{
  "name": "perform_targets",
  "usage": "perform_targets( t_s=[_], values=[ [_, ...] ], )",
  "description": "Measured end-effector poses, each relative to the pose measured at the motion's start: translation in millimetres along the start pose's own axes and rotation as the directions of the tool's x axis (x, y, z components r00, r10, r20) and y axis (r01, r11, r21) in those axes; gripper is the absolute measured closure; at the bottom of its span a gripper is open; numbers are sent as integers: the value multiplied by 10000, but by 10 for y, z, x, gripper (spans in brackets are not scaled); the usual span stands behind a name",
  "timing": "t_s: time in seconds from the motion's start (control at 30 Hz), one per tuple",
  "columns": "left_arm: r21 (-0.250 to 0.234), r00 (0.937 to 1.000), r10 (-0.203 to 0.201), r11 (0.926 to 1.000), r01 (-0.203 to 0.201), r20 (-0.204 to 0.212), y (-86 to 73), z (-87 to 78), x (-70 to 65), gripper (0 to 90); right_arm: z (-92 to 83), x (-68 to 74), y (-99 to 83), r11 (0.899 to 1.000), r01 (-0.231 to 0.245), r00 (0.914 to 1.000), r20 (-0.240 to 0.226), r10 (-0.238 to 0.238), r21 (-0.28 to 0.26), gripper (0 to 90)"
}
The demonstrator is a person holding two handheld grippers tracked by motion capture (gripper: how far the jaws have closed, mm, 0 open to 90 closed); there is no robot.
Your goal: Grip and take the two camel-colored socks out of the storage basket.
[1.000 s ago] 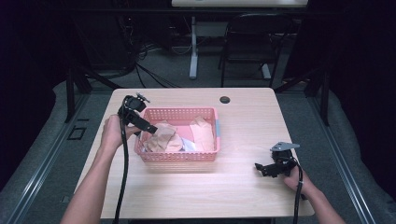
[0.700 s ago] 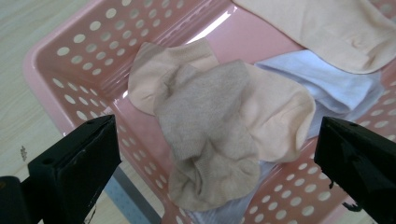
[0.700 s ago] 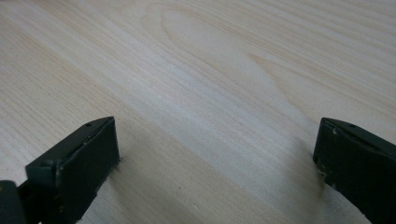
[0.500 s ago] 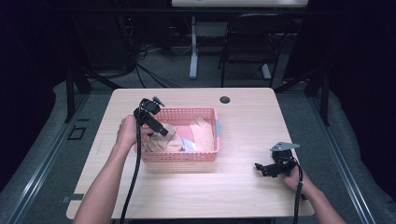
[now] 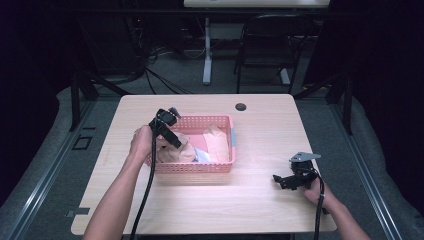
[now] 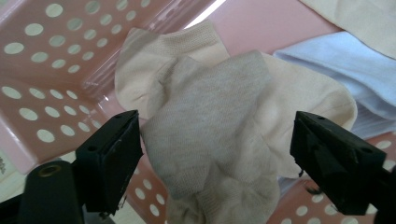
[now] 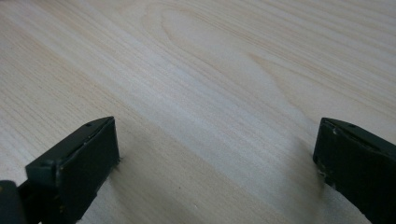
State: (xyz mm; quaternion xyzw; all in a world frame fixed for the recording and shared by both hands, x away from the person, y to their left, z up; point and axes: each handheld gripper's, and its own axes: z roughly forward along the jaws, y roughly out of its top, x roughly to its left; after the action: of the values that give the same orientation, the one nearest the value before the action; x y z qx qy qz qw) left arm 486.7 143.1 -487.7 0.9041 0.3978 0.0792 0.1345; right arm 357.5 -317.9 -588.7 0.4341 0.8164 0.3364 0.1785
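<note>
The left gripper (image 6: 215,158), its jaws just closing yet not touching, straddles the crumpled grey-beige knitted sock (image 6: 210,135) lying directly ahead inside the pink perforated plastic basket (image 6: 42,88), its length running away between them.

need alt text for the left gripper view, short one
A crumpled grey-beige sock lies between the left tongs, whose two black jaws stand apart on either side and have just been closing. It sits on cream socks in a pink perforated basket, with a pale blue cloth at the right.
</note>
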Motion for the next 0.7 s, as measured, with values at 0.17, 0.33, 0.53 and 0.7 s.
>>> perform_targets(
  t_s=[0.17, 0.33, 0.53, 0.7],
  values=[
    [197, 9999, -106, 9997, 108, -120, -13, 77, 25, 197, 0, 0, 0, 10000, 0, 10000, -1, 0, 3, 0],
    [378, 9996, -68, 9993, 78, -283, -39, 144, 13, 302, -1, 0, 0, 10000, -3, 10000, -2, 3, 3, 0],
    [514, 9973, 508, 9975, -481, -535, -51, 130, -78, 598, 0, 0, 0, 10000, 1, 10000, -4, -1, 2, 0],
    [569, 9966, 614, 9967, -582, -551, -56, 67, -103, 730, -1, 0, 0, 10000, 0, 10000, -1, 0, 5, 0]
  ],
)
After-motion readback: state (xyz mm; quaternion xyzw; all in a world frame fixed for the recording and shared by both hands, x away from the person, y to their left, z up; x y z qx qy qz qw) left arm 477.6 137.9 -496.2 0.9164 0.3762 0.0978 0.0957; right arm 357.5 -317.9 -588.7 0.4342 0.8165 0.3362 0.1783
